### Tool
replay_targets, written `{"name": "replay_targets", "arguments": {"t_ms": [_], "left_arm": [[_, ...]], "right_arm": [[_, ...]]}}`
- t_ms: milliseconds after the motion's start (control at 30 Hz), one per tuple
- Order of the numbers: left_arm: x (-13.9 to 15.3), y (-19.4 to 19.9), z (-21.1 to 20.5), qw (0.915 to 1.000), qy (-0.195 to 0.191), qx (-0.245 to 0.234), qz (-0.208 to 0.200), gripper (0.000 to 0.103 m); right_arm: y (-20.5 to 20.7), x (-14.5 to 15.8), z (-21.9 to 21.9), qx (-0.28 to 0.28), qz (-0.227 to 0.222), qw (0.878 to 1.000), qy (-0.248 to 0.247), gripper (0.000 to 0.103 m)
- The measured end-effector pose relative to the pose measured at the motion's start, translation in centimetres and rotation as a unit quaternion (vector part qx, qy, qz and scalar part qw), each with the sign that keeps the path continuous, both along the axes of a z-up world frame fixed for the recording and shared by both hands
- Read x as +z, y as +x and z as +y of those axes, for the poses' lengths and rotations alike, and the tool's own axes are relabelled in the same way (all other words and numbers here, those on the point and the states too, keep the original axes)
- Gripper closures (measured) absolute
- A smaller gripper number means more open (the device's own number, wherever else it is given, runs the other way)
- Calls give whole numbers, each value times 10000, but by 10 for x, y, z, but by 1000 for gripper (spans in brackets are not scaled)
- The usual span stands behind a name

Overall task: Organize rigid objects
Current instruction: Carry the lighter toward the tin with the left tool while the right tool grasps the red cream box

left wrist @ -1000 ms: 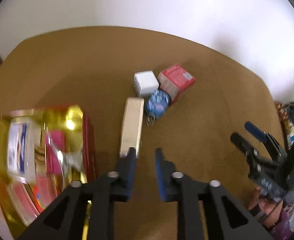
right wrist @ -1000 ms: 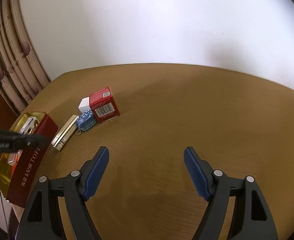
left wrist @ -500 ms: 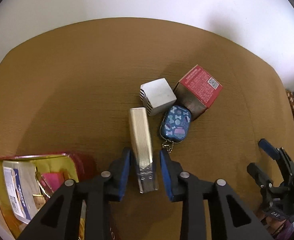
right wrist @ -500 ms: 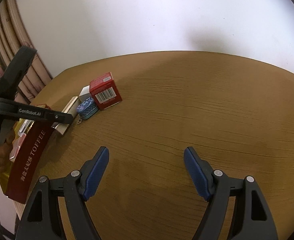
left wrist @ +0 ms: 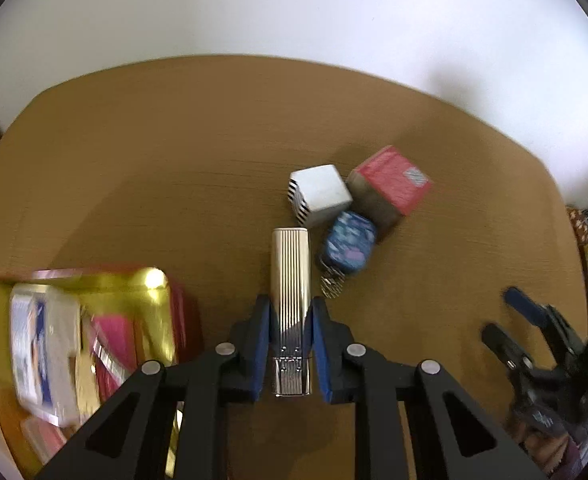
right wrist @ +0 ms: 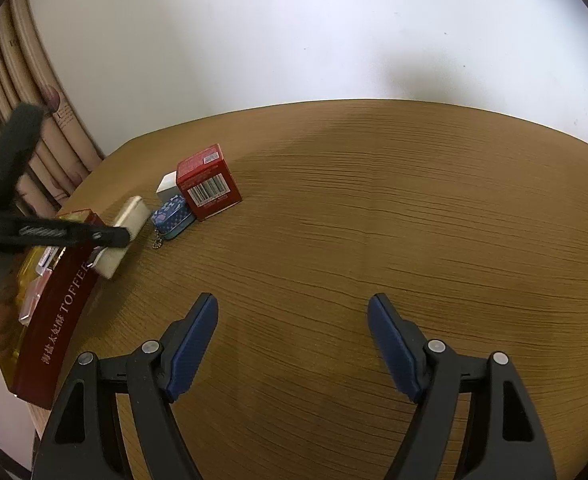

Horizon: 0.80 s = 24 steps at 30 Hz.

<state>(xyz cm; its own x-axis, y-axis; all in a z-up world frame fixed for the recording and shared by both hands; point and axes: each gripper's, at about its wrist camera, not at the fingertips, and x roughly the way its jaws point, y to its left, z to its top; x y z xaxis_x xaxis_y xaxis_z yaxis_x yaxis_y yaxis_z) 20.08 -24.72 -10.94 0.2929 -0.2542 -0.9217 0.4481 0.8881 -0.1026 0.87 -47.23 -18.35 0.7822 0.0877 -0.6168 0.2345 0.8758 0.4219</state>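
Left wrist view: the left tool point(left wrist: 290, 344) is closed on a ribbed silver case point(left wrist: 290, 280), its blue pads pressing the case's long sides near the lower centre of the frame, with the case's far end pointing up the frame; whether the case is lifted clear of the brown worktop point(left wrist: 174, 152) cannot be told from here. Just right of the case lies a small blue patterned tin point(left wrist: 348, 246) with a bead chain, touching a white cube box point(left wrist: 320, 194) and a red box point(left wrist: 390, 184) above it. An open gold-lined toffee tin point(left wrist: 82, 344) holding packets fills the lower left. Right wrist view: the right tool point(right wrist: 292, 344) stands wide open, holding nothing, at the bottom of the frame.
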Motion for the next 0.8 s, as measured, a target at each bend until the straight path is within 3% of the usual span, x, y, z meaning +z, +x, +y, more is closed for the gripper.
{"name": "replay_targets", "arguments": {"t_ms": [200, 400, 800], "left_arm": [[40, -63, 27, 9979, -586, 71, -272, 83], [46, -95, 52, 9944, -1020, 250, 79, 83], [81, -128, 110, 9932, -1017, 531, -178, 83]], "right_arm": [[18, 27, 10, 540, -288, 9976, -327, 28], [65, 53, 22, 959, -358, 9920, -743, 28], [132, 46, 30, 1008, 79, 9927, -665, 31]]}}
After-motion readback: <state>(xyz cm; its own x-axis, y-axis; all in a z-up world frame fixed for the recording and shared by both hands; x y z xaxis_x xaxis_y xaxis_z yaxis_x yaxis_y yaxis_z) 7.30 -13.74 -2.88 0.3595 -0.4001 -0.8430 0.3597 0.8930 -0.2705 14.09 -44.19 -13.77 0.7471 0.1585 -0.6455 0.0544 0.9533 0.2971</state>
